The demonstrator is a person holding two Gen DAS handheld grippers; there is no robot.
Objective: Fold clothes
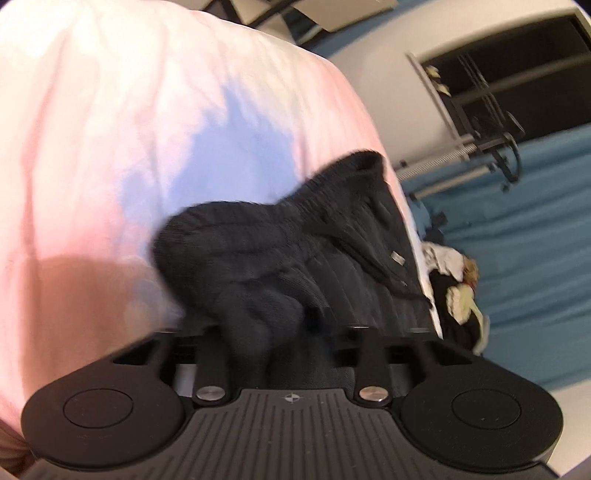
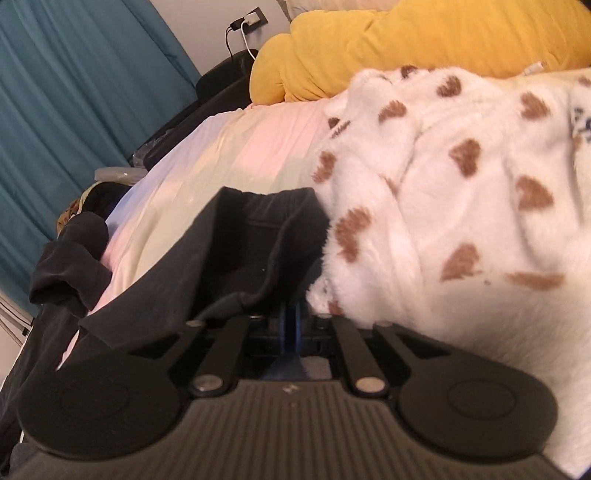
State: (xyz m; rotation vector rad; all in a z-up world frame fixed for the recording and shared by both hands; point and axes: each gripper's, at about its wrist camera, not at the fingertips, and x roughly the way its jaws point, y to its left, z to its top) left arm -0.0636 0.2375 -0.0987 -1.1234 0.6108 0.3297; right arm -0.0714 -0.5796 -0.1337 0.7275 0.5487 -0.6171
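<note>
You're in a home bedroom, working on a bed. Pastel tie-dye bedsheet [image 1: 129, 129] in pink, white and blue fills the left wrist view. In the right wrist view a fluffy white blanket with brown hearts [image 2: 461, 192] lies on the right of the bed, and a mustard yellow duvet or pillow [image 2: 406, 40] is bunched at the far end. Teal curtains [image 2: 74, 110] hang on the left, with a wall socket with chargers plugged in [image 2: 251, 16] on the far wall. In the left wrist view a heap of loose clothes [image 1: 454, 291] sits off the bed's edge, and a dark window with a white frame [image 1: 498, 85] shows far right.
</note>
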